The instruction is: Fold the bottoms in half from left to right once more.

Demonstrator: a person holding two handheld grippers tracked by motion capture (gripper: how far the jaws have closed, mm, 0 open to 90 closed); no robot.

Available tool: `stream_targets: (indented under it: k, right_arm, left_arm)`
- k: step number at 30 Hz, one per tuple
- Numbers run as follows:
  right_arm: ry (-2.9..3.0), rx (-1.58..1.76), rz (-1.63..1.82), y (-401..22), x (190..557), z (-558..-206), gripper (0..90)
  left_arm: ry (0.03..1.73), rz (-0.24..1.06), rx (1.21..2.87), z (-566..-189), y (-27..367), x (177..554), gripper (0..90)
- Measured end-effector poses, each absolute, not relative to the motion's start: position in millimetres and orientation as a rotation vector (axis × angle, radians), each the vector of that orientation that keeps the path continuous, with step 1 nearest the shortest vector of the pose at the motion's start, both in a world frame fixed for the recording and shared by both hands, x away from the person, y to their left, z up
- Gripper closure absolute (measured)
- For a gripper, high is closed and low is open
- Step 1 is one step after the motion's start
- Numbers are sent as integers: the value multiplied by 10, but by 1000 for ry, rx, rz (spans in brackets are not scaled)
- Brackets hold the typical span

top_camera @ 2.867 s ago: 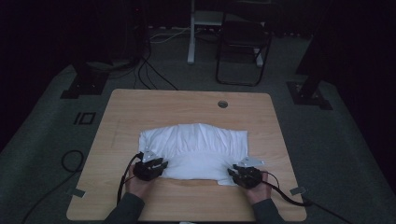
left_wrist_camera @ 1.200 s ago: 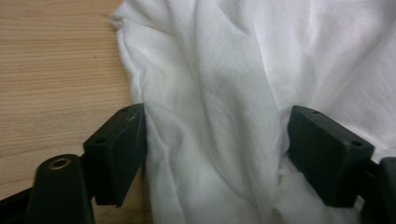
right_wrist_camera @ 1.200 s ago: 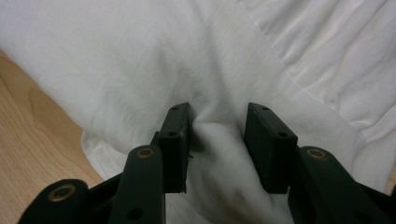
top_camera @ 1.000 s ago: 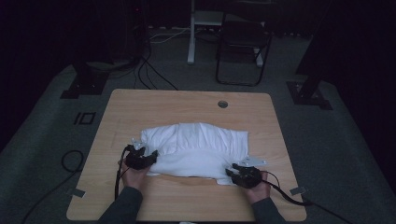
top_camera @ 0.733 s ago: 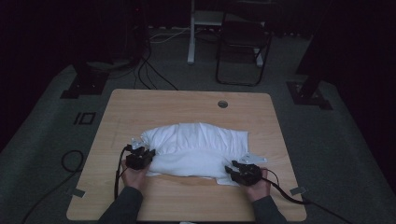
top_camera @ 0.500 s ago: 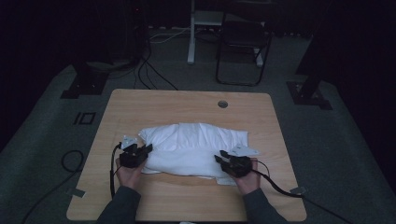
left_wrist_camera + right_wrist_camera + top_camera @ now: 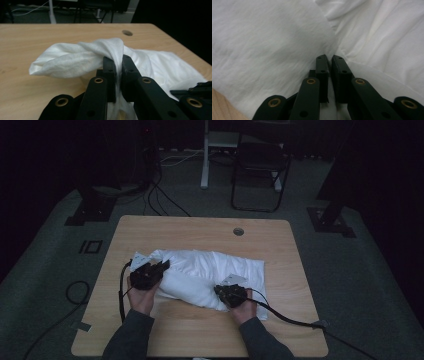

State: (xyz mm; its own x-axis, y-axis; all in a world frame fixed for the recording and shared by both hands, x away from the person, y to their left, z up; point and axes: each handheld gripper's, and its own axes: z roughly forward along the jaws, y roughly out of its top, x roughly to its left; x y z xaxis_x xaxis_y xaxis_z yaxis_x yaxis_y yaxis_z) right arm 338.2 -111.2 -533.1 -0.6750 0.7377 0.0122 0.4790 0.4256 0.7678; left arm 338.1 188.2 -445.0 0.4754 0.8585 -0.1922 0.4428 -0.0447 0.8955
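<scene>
We have a white cloth (image 7: 210,275) lying crumpled across the middle of the desk (image 7: 200,227), closer to the near edge than the far one, and we are working at folding or gathering it from its near side. Our left gripper (image 7: 161,266) sits at the cloth's left end; its jaws have just been closing, and in the left gripper view they now pinch a gathered, twisted ridge of fabric (image 7: 100,53), lifted a little off the wood so that the cloth drapes down on either side of them. Our right gripper (image 7: 223,292) is at the near right part of the cloth; its jaws have likewise just been closing, and in the right gripper view they stand pressed together on a thin fold of the white fabric (image 7: 274,50), with wrinkles running into the nip. We judge the cloth to be light, soft and limp: it will sag between the two grips, bunch wherever it is pushed, and keep no shape of its own. It looks thin enough to slip out of a shallow pinch, so we would take it by an edge or corner, with a good depth of fabric between the jaws, and keep both holds well apart so the span between them stays taut.
</scene>
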Motion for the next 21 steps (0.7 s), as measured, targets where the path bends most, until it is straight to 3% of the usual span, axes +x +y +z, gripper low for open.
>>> stream_targets:
  k: [6,12,17,21]
  right_arm:
    - [2412,1074,1102,-1151,3438,-5262,826]
    - [2309,1073,1171,-1353,3547,-4921,778]
    - [2249,1108,1190,-1381,3922,-4773,762]
    - [2256,1186,1107,-1241,4280,-4907,770]
  left_arm:
    - [1089,494,1694,-4392,1780,3414,845]
    - [1090,490,1709,-4400,1783,3440,845]
    - [1086,483,1707,-4391,1769,3451,845]
    - [1077,484,1715,-4375,1748,3464,845]
